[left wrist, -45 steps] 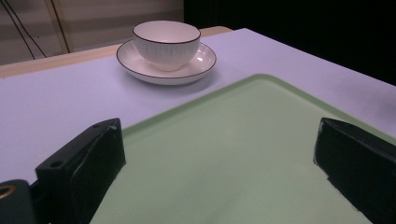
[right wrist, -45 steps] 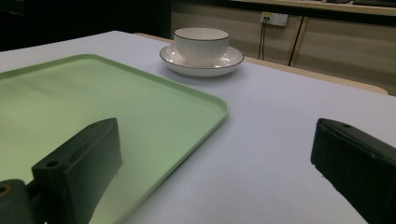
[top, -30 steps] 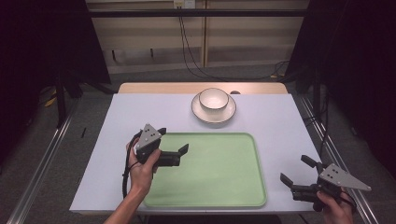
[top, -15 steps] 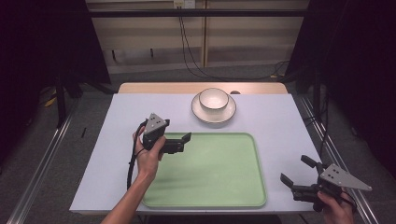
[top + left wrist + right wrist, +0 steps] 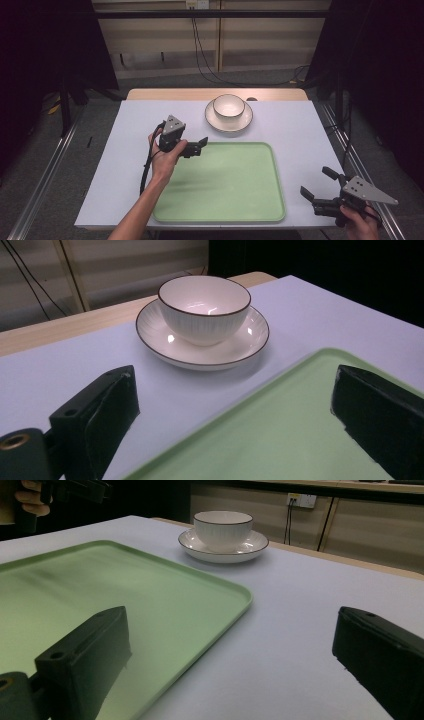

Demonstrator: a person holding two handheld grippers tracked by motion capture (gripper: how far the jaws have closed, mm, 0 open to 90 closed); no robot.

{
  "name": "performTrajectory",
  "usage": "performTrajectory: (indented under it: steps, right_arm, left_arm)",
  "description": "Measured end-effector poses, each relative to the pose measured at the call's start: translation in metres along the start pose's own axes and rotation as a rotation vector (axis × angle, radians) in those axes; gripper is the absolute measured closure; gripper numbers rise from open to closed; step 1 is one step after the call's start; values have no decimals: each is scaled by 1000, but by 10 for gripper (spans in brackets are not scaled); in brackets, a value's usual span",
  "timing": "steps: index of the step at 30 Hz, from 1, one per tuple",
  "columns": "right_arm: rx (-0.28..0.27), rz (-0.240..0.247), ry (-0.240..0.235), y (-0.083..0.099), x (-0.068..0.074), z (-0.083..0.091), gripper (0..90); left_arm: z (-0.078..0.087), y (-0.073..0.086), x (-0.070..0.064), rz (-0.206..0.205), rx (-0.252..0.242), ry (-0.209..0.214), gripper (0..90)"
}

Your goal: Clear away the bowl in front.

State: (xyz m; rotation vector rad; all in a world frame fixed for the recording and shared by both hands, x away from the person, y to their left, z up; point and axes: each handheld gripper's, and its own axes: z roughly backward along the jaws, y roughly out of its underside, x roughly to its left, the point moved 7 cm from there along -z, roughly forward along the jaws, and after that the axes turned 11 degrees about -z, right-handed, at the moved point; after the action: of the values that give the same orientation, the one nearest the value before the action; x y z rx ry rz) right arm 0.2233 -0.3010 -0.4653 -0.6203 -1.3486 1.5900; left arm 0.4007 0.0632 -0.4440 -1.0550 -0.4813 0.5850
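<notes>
A white bowl (image 5: 229, 106) with a dark rim sits on a white saucer (image 5: 228, 125) at the far middle of the table. A bare green tray (image 5: 220, 190) lies in front of it. My left gripper (image 5: 199, 146) hovers over the tray's far left corner, open and with nothing in it, pointing right. In the left gripper view the bowl (image 5: 204, 307) and saucer (image 5: 200, 355) stand ahead of the spread jaws, well apart from them. My right gripper (image 5: 316, 183) is open near the table's front right corner, beside the tray (image 5: 100, 595); the bowl (image 5: 223, 527) lies far ahead of it.
The table (image 5: 300, 130) has a pale lilac cover, with a wooden strip (image 5: 200, 94) along its far edge. Metal rails (image 5: 360, 170) run along both sides of the table. Cables (image 5: 200, 50) hang against the back wall.
My left gripper has moved forward and to the right, from beside the tray's left edge to over its far left corner, nearer the bowl. The right gripper has stayed put.
</notes>
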Motion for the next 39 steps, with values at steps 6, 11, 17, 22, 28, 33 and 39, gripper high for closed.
performTrajectory:
  steps: [6,11,17,22,28,33,39]
  right_arm:
    - [-1,5,-2,0,0,-1,16]
    - [0,3,-6,0,0,-1,16]
    - [-1,3,-2,0,-1,-1,16]
    - [0,-2,-6,1,0,0,16]
    - [1,-2,-13,1,0,0,16]
    - [1,-3,-13,1,0,0,16]
    - [2,-5,-14,1,0,0,16]
  left_arm:
    - [-9,-7,2,-14,-6,-12,51]
    - [-20,-16,2,-30,-3,6,51]
    - [-30,-22,4,-38,1,7,52]
    - [-41,-26,9,-24,0,10,52]
    - [-54,-28,14,-23,7,1,54]
    - [-64,-31,22,-9,2,-8,52]
    - [-78,-34,26,-15,34,-15,59]
